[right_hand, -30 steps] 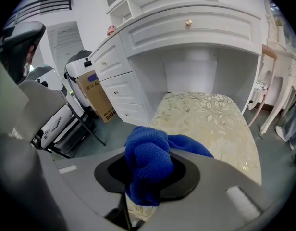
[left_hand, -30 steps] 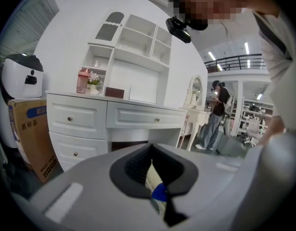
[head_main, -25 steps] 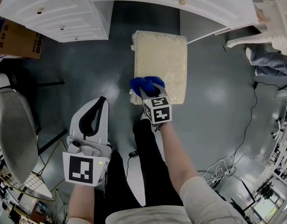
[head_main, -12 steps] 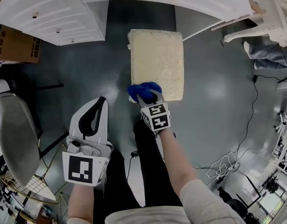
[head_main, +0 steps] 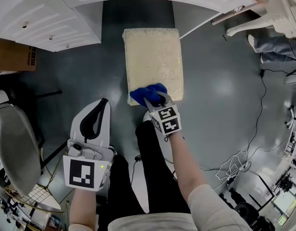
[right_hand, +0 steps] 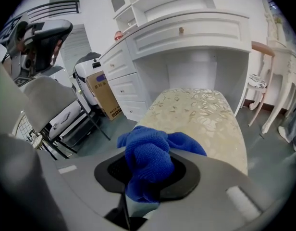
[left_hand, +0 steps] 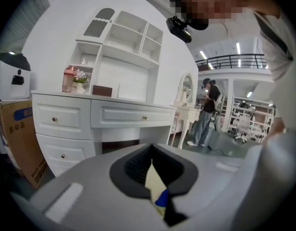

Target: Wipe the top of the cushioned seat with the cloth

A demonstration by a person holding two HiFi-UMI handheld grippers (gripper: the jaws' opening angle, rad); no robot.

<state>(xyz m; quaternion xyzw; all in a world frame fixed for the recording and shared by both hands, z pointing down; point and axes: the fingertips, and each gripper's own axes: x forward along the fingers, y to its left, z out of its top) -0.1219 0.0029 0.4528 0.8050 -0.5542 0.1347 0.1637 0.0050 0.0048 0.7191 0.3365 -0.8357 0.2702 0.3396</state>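
The cushioned seat [head_main: 153, 57] is a cream, flower-patterned rectangle on the dark floor, in front of the white desk. A crumpled blue cloth [head_main: 148, 93] rests on the seat's near edge, toward its left corner. My right gripper [head_main: 155, 100] is shut on that cloth, which bulges out of the jaws in the right gripper view, the cloth [right_hand: 148, 160] lying before the seat [right_hand: 198, 112]. My left gripper [head_main: 96, 121] hangs well left of the seat and nearer to me, jaws together and holding nothing. Through its thin slit in the left gripper view [left_hand: 155, 189] show slivers of cream and blue.
A white desk with drawers [head_main: 47, 13] stands behind the seat, a cardboard box [head_main: 11, 54] to its left. A grey chair [head_main: 13, 138] stands at the left. White furniture legs [head_main: 263, 13] and floor cables [head_main: 234, 162] lie to the right. A person [left_hand: 205, 112] stands far off.
My right gripper has drawn the blue cloth back across the seat toward its near left corner. The left gripper has stayed where it was.
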